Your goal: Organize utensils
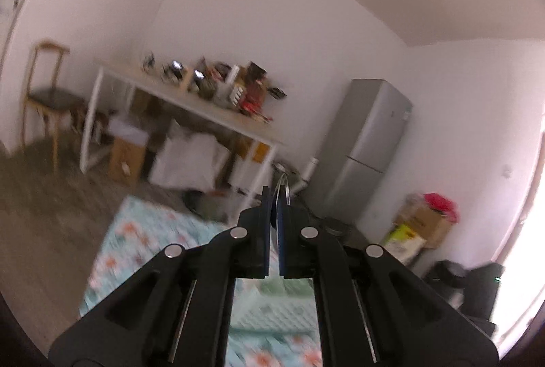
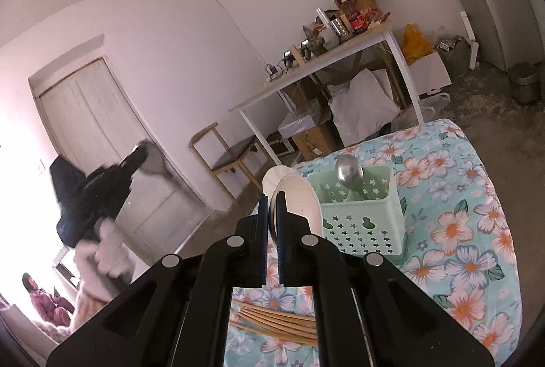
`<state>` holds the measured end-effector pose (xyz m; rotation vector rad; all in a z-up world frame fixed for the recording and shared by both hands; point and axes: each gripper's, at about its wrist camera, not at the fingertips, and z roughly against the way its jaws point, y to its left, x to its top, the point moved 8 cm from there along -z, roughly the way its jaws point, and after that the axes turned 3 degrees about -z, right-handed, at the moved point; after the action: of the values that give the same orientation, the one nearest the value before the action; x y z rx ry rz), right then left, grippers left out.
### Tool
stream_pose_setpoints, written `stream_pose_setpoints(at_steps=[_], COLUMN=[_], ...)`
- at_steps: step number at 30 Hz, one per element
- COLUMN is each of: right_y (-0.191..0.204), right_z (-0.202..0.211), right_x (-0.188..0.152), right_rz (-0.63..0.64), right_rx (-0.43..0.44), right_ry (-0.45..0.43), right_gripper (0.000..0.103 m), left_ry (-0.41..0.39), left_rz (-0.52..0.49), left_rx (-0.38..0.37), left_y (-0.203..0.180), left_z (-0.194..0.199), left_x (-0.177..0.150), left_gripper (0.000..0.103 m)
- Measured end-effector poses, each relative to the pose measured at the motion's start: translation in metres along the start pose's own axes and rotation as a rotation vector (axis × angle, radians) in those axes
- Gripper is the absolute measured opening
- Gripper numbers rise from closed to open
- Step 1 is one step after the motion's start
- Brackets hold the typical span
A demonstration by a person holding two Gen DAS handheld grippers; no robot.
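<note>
The left gripper (image 1: pixel 274 213) is raised, pinching a metal spoon (image 1: pixel 284 188) edge-on between its pads. The right gripper (image 2: pixel 271 213) is clamped on another metal spoon (image 2: pixel 273 217) above the floral tablecloth (image 2: pixel 460 230). Just beyond stands the green utensil caddy (image 2: pixel 361 224), a steel spoon (image 2: pixel 349 171) upright inside; white plates (image 2: pixel 303 200) lean beside it, and wooden chopsticks (image 2: pixel 272 322) lie nearer.

White table (image 2: pixel 327 64) by wall, cluttered top; boxes, bags beneath. Wooden chair (image 2: pixel 226 159) beside it. Grey fridge (image 1: pixel 364 142) right. White door (image 2: pixel 98 128).
</note>
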<state>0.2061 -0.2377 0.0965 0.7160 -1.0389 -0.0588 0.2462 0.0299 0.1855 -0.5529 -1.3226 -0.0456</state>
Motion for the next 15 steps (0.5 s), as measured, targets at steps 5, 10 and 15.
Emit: stream_pose_setpoints(at_steps=[5,10,15], right_y=[-0.007,-0.018,-0.024], right_z=[0.01,0.015,0.014], right_x=[0.003,0.005,0.003], right_rz=[-0.019,-0.037,-0.046], right_rx=[0.007,0.008,0.003], right_ry=[-0.015,-0.022,-0.016], right_gripper=[0.004,0.004,0.004], left_ry=[-0.004,0.046,0.11], left_rz=[-0.148,-0.296,-0.356], left_rx=[0.093,0.178,0.215], left_y=[-0.021,-0.037,-0.039], left_z=[-0.04,-0.08,-0.107], left_x=[0.001,-0.023,-0.054], left_gripper=[0.002,0.002,0.002])
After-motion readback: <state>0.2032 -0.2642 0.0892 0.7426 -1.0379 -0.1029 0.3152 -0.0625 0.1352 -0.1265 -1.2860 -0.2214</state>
